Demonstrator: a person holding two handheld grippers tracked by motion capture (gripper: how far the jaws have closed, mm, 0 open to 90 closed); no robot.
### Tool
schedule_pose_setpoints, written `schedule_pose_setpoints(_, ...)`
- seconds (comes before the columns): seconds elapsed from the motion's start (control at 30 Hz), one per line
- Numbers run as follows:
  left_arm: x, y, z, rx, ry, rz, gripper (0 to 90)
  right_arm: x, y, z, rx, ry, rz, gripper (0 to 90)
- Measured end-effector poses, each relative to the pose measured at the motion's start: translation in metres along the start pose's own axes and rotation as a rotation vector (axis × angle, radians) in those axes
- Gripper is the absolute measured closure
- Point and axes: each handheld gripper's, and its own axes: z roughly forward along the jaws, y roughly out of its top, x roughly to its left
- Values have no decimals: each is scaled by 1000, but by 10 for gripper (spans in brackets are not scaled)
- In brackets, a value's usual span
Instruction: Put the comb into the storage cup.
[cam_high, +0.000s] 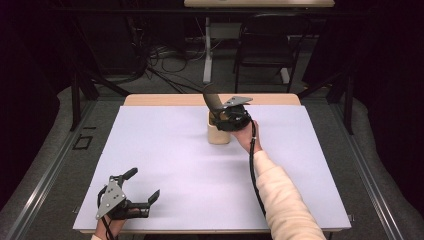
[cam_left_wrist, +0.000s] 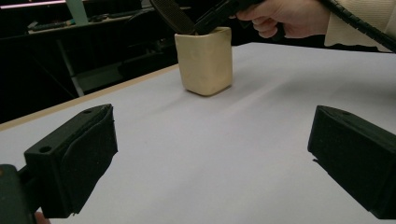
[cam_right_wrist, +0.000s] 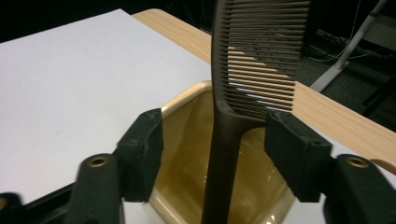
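High view: a wooden table (cam_high: 150, 100) covered by a white sheet (cam_high: 165, 165) takes up the centre of the frame. A cream, squarish, glossy cup (cam_high: 218, 134) stands upright on the sheet, a little above centre and toward the table's far edge. A dark brown plastic comb (cam_high: 212, 101) with a long handle sits with its handle down inside the cup, toothed end leaning up and to the left above the rim. The right gripper (cam_high: 231, 120) is at the cup's mouth, held by the right hand (cam_high: 246, 134) (cream sleeve coming up from the lower right). Right gripper view: its fingers (cam_right_wrist: 142, 149) stand clearly apart on either side of the comb handle, over the cup's opening; the left one has a visible gap to the handle, and the right one sits close by the lowest teeth, though contact cannot be told. Nothing is clamped. The left gripper (cam_high: 145, 185) rests in the lower left of the high view, near the table's front edge and well apart from the cup. Left gripper view: its fingers (cam_left_wrist: 77, 158) are spread wide with only bare sheet between them, and the cup stands in the upper centre.
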Motion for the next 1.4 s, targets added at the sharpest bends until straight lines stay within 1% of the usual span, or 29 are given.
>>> schedule_pose_setpoints(0.03, 0, 0, 0, 0, 0, 1, 13, 0, 1, -2, -2, 2, 7, 334)
schedule_pose_setpoints(0.07, 0, 0, 0, 0, 0, 1, 13, 0, 1, -2, -2, 2, 7, 334)
schedule_pose_setpoints(0.1, 0, 0, 0, 1, 0, 1, 13, 0, 2, -7, -1, 26, 6, 304)
schedule_pose_setpoints(0.17, 0, 0, 0, 1, -1, 2, 13, 0, 4, -12, 4, 40, 4, 246)
schedule_pose_setpoints(0.2, 0, 0, 0, 1, -1, 2, 13, 0, 4, -12, 4, 40, 4, 246)
schedule_pose_setpoints(0.27, 0, 0, 1, 1, -1, 2, 13, 0, 5, -19, 15, 67, 0, 205)
schedule_pose_setpoints(0.3, 0, 0, 1, 1, -1, 2, 13, 0, 5, -19, 15, 67, 0, 205)
schedule_pose_setpoints(0.37, 0, 0, 1, 1, -1, 1, 13, 1, 6, -26, 23, 90, -7, 161)
schedule_pose_setpoints(0.4, 0, 0, 1, 2, -2, 0, 13, 1, 6, -26, 23, 90, -7, 161)
schedule_pose_setpoints(0.43, 0, 0, 1, 1, -3, 1, 13, 1, 6, -30, 32, 106, -11, 144)
schedule_pose_setpoints(0.53, 0, 0, 1, 2, -3, 1, 13, 2, 6, -35, 33, 117, -16, 129)
schedule_pose_setpoints(0.6, 0, 0, 0, 0, -2, 0, 13, 3, 5, -42, 40, 134, -23, 96)
schedule_pose_setpoints(0.73, 0, 0, 1, 4, -5, 3, 12, 6, 2, -46, 51, 149, -32, 62)
schedule_pose_setpoints(0.77, -1, 0, 1, 3, -4, 1, 12, 8, 0, -49, 62, 161, -37, 45)
schedule_pose_setpoints(1.0, -1, 0, 1, 6, -3, 3, 12, 12, -6, -58, 74, 184, -52, 4)
schedule_pose_setpoints(1.07, -1, 0, 1, 7, -4, 5, 12, 13, -9, -66, 75, 189, -53, 0)
schedule_pose_setpoints(1.2, -1, 0, 2, 8, -5, 5, 12, 14, -13, -77, 64, 196, -54, 0)
schedule_pose_setpoints(1.27, -1, 0, 2, 9, -6, 7, 12, 14, -13, -80, 60, 197, -54, 0)
schedule_pose_setpoints(1.3, -1, 0, 2, 9, -6, 7, 12, 13, -15, -85, 58, 195, -53, 0)
schedule_pose_setpoints(1.37, -1, 0, 2, 8, -5, 5, 12, 13, -16, -87, 55, 196, -53, 0)
schedule_pose_setpoints(1.4, -1, 0, 2, 8, -6, 6, 12, 13, -18, -92, 47, 197, -54, 0)
